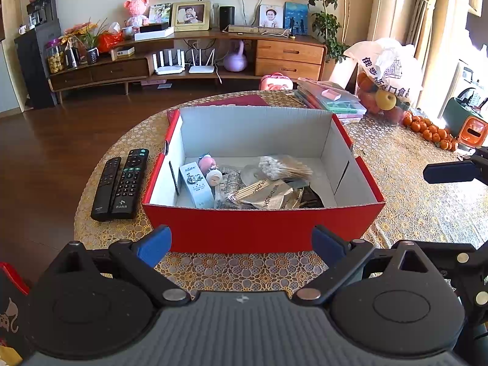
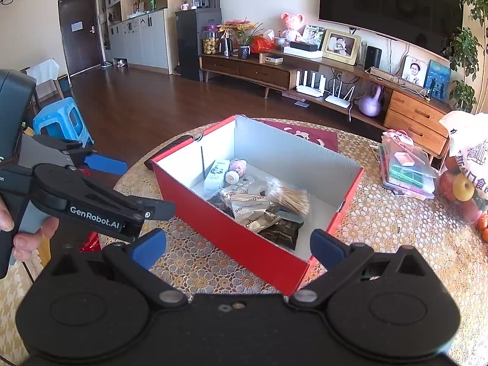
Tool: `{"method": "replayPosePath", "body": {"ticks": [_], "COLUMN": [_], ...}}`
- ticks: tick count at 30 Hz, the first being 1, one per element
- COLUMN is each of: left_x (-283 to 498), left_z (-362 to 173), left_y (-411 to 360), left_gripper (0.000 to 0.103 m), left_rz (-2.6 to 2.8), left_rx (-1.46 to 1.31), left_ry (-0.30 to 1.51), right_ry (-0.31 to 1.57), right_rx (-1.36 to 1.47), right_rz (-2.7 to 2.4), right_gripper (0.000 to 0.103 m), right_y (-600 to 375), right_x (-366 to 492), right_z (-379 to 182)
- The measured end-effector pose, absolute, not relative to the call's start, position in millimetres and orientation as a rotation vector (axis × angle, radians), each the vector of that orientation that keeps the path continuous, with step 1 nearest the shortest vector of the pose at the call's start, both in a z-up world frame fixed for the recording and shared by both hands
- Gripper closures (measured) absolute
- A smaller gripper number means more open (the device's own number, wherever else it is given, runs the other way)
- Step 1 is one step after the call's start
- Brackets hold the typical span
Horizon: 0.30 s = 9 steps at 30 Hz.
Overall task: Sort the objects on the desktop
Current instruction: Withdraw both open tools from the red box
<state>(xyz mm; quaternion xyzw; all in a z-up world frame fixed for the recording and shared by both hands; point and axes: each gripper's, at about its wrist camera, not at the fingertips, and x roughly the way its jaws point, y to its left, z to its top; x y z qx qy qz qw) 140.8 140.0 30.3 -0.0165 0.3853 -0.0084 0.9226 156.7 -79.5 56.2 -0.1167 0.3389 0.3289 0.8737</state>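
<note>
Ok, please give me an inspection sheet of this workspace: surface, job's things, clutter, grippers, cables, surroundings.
Surface: round table under a gold lace-pattern cloth.
Job's things: open red box holding a cotton swab bag, a white carton, foil packets and a pink toy; two black remotes lie side by side left of the box, outside it.
Clutter: stacked plastic cases, a fruit bag, small oranges.
Grippers: left gripper and right gripper both open, empty.
Cables: nothing seen on the table.
Surroundings: TV cabinet, wooden floor.
</note>
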Motion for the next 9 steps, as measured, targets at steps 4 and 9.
{"method": "replayPosePath", "body": {"ticks": [4,9], "left_x": [137.9,133.8], "left_z": [28.2,27.6], "left_y": [137.6,135.2], "left_gripper": [0.004,0.004], "left_rz": [-0.026,-0.08], "left_rx": [-0.037,-0.075], "left_ry": [0.793,0.789], "right_ry": [0.713,0.713], "right_rx": [-0.24,-0.229], "right_rz": [0.682,0.664], "right_gripper": [0.002,0.002], "right_y": [-80.6,-85.9], "right_x": [156.6,157.8], "right_z": [55.2,53.2]}}
